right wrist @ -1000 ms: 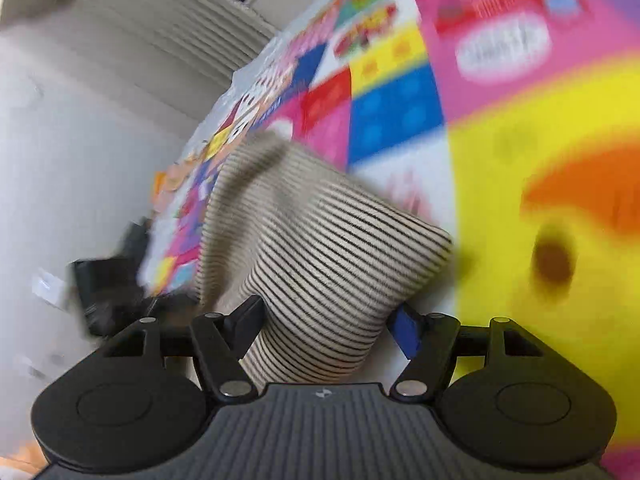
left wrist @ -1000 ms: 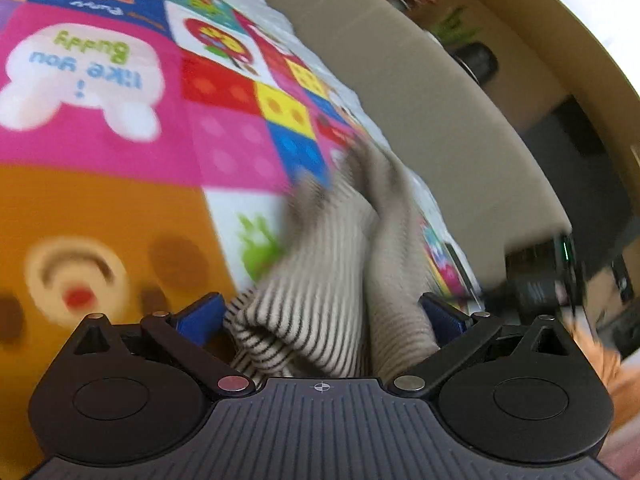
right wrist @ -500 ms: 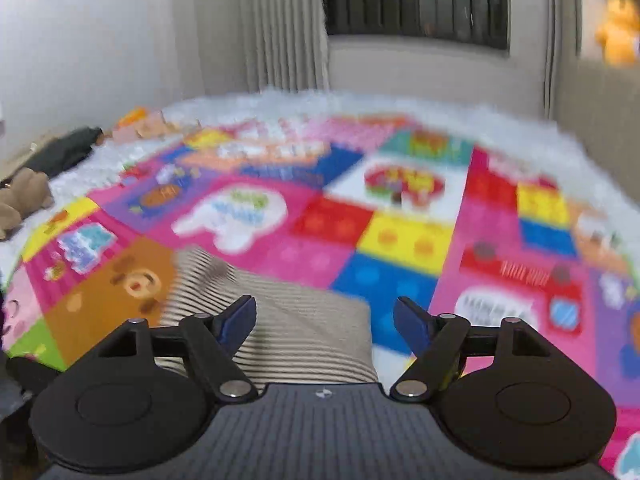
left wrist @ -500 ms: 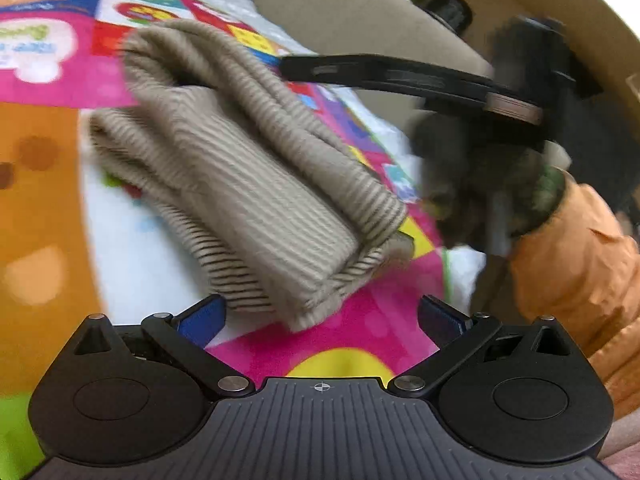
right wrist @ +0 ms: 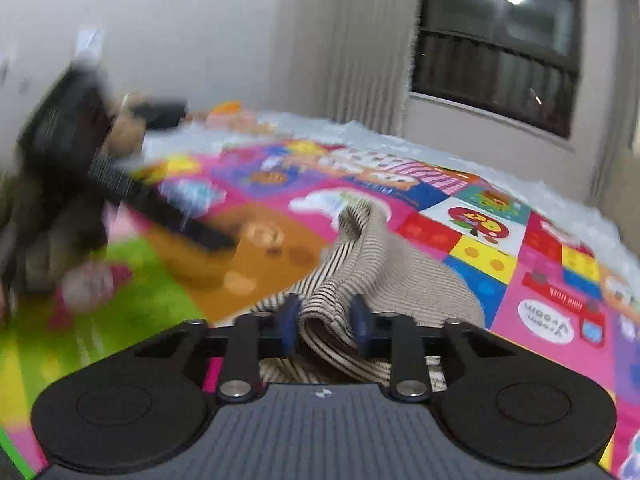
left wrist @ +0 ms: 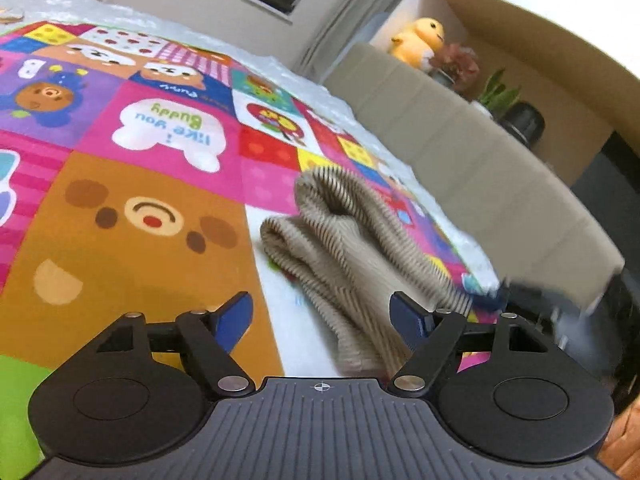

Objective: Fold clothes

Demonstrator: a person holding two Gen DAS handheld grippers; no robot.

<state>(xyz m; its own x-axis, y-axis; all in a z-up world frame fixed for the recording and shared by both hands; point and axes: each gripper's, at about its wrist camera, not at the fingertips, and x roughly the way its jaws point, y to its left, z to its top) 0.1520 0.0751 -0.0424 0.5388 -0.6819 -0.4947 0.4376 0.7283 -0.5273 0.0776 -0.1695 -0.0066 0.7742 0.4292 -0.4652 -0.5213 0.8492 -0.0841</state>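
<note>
Garment: a beige knitted top with thin dark stripes (left wrist: 352, 248), bunched and partly folded, lying on the colourful cartoon-patchwork play mat (left wrist: 132, 208) that covers the floor
Handling, as I judge it: light, soft and limp; the ribbed knit should grip well against the pads but will sag and slide out of its folds if lifted by one point
Where to take hold: at a folded edge or corner, both layers together, one gripper at each end of the fold
Right gripper (right wrist: 326, 322): jaws closing on a ridge of the striped fabric, which sits between the blue pads and looks pinched
Left gripper (left wrist: 322, 316): jaws closing but wide apart, nothing pressed; the near end of the garment lies just by its right-hand blue pad
Surroundings: a beige upholstered sofa back (left wrist: 460, 148) beyond the mat, a yellow plush toy (left wrist: 420, 40) on the ledge above it, a dark window (right wrist: 496, 56)
</note>
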